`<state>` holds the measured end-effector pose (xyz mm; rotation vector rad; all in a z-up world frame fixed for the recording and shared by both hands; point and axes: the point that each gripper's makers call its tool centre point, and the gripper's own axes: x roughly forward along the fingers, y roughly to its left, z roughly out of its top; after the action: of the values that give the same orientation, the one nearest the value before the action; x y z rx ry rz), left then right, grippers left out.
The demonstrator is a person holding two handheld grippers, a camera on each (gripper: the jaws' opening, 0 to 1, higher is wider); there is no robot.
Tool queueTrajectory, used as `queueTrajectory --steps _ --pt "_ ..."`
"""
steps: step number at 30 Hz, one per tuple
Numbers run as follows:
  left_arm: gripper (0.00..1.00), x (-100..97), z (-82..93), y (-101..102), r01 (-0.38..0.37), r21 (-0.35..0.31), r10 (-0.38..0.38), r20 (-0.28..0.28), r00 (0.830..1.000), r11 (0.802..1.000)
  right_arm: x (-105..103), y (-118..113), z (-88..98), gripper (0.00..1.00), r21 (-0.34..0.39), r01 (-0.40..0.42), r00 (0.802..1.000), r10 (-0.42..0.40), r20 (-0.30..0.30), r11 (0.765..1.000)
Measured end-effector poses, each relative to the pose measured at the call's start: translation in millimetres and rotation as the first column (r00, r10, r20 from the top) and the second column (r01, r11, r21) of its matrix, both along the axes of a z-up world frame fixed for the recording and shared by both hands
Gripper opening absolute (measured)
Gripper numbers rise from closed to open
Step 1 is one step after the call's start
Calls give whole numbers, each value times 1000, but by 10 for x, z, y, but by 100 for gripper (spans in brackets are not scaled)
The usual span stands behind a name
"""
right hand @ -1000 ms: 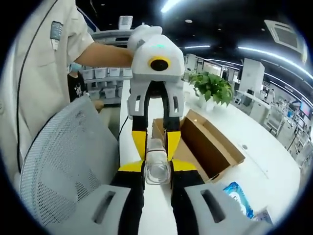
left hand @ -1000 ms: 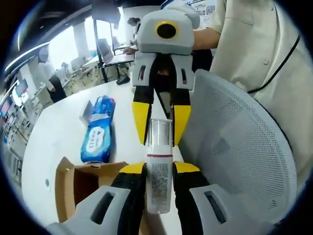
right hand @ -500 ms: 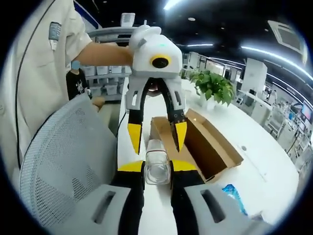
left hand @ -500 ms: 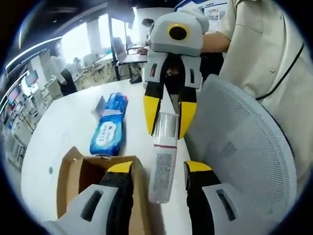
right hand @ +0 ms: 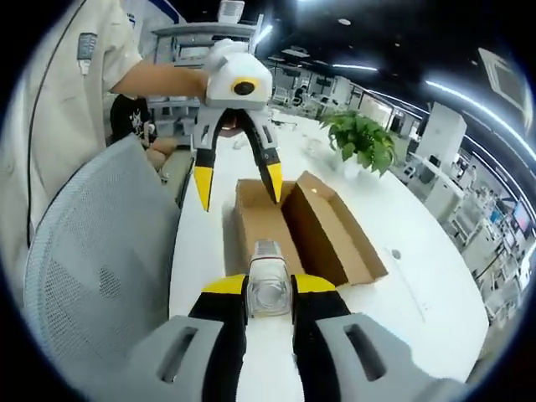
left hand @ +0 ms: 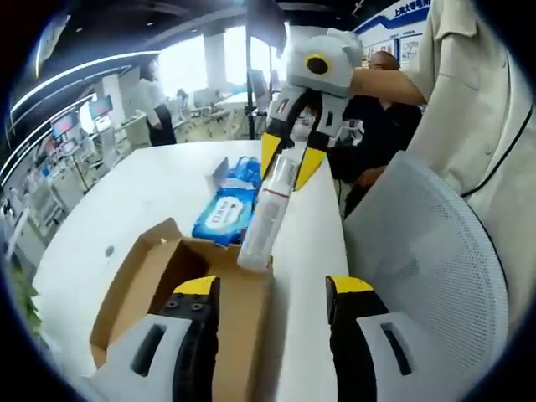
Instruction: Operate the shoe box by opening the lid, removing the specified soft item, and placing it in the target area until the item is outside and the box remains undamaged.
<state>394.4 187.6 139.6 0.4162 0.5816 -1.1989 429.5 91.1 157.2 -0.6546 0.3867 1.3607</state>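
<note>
On the white table, seen in the left gripper view, the open cardboard box lies nearest, with a blue packet of wipes just beyond it. The left gripper stands wide and holds nothing. Right of the box, the right gripper clamps the clear cap end of a bottle (held up above the table). A mesh chair back stands at the right edge.

1 box; 1 bottle; 1 wipes pack; 1 mesh chair; 1 plant
</note>
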Motion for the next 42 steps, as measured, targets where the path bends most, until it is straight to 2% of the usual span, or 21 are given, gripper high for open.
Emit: queueTrajectory --steps 4,10,14,19,22,29,31,38,42 --pt "56 32 30 125 -78 -45 78 -2 997 996 165 -57 11 16 -32 -11 1000 12 8 999" --pt "61 32 -25 360 -170 -38 171 2 985 985 457 -164 -41 17 -119 -34 999 37 22 992" --pt "61 18 -23 500 -220 -46 221 15 975 974 620 -231 -76 17 -177 -49 998 54 26 983" --pt "64 5 -1 683 -308 -82 310 17 951 948 864 -351 -137 17 -257 -56 998 64 22 965" --pt "67 -17 -10 761 -339 -90 342 16 939 936 973 -392 -146 17 -277 -54 998 60 14 959" --pt "75 -67 -9 969 -433 -116 439 37 898 894 1296 -521 -206 17 -350 -55 998 50 -24 935" --pt "75 -100 3 1011 -442 -125 450 47 892 888 1413 -566 -235 17 -371 -48 999 40 -27 927" --pt "78 -170 12 1159 -493 -133 503 59 862 860 1674 -712 -431 17 -429 -23 999 1 -53 903" --pt "79 -226 -8 1219 -518 -136 528 49 848 845 1751 -798 -573 17 -484 -28 998 -1 -60 874"
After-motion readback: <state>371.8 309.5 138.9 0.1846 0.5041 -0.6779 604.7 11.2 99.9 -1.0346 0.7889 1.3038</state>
